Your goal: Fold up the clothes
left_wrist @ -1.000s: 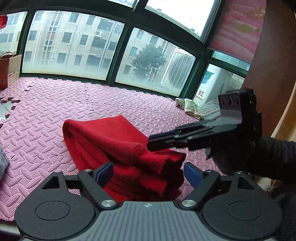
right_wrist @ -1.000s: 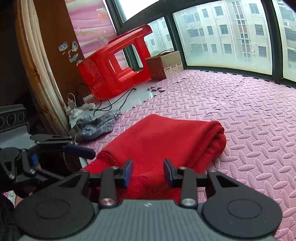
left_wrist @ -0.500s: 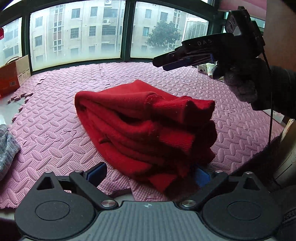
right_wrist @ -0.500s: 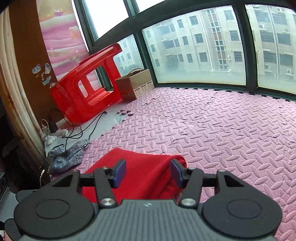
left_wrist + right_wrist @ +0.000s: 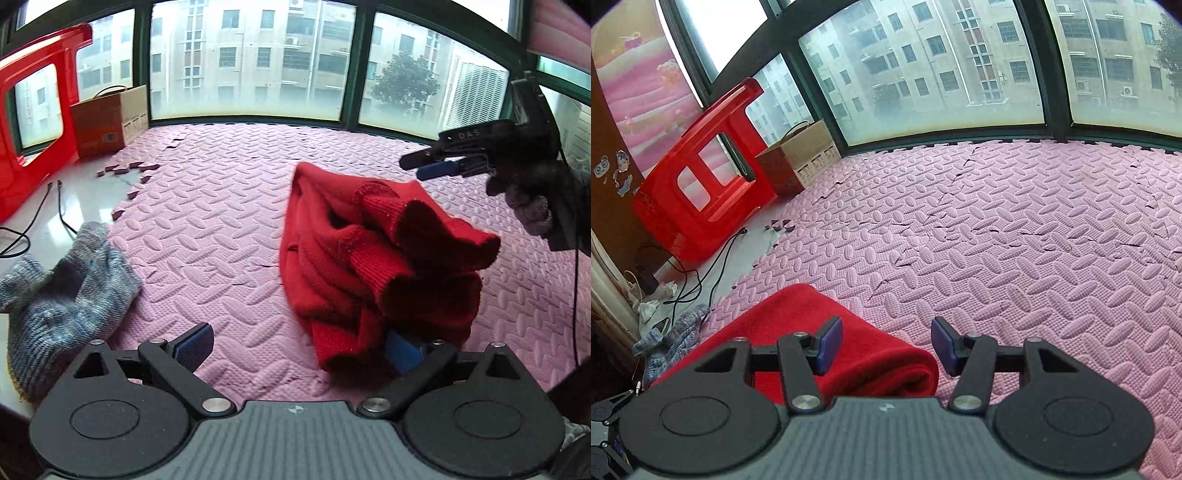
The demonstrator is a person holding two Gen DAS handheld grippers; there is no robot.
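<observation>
On the pink foam floor mat (image 5: 229, 206) your items stand as follows.

Red knitted sweater (image 5: 369, 254): bunched in a folded heap on the mat, ribbed cuffs and hem turned toward your left gripper (image 5: 299, 349). In the right wrist view its smooth folded edge (image 5: 871, 354) lies just below your right gripper (image 5: 886, 345).

Left gripper: fingers spread wide, gripping nothing; the right-hand blue pad (image 5: 402, 350) is half hidden under the sweater's hem, the other pad over bare mat.

Right gripper (image 5: 434, 166): raised above the sweater, apart from it; fingers released, with a clear gap between the pads and no cloth held.

Grey-blue knitted garment (image 5: 62, 295): crumpled at the mat's left edge.

Red plastic stool (image 5: 701, 192): tipped on its side by the window.

Cardboard box (image 5: 801, 155): beside the stool.

Black cables (image 5: 701, 273): on the bare floor.
</observation>
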